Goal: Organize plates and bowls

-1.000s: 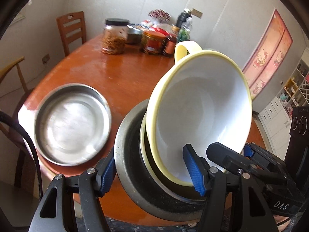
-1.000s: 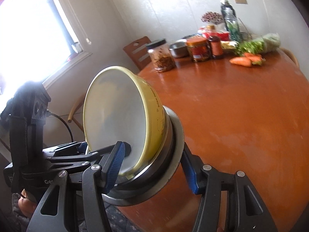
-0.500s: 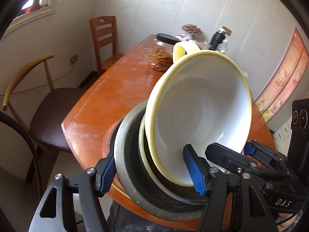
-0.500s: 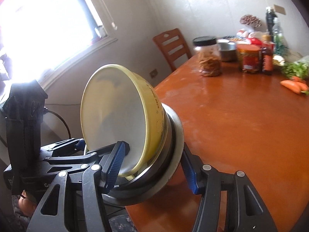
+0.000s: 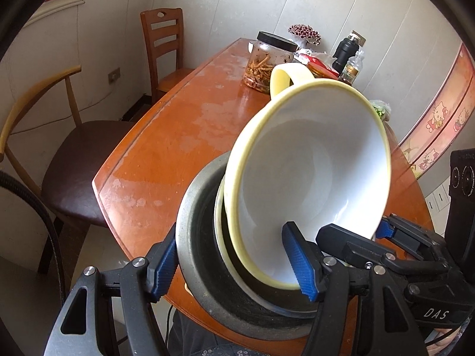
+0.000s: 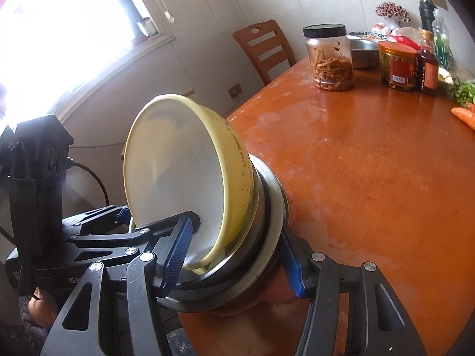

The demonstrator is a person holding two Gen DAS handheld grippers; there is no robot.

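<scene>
both grippers clamped on one tilted nested stack, left gripper (image 5: pixel 237 264) and right gripper (image 6: pixel 234 262) ribbed blue pads pinching it from opposite sides, glossy yellow bowl (image 5: pixel 311 184) white inside, sitting in dull grey metal plate (image 5: pixel 202 255), held over scuffed orange wooden table (image 6: pixel 371 163) edge, glass jar (image 6: pixel 329 56) way back

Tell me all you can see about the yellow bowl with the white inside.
The yellow bowl is glossy, like ceramic or melamine, yellow outside with small printed letters, white and empty inside. It is tilted steeply, nested in a second yellow bowl and a grey metal dish. The left gripper and right gripper clamp this stack from opposite sides, each with one pad inside the bowl, above the table edge.
</scene>
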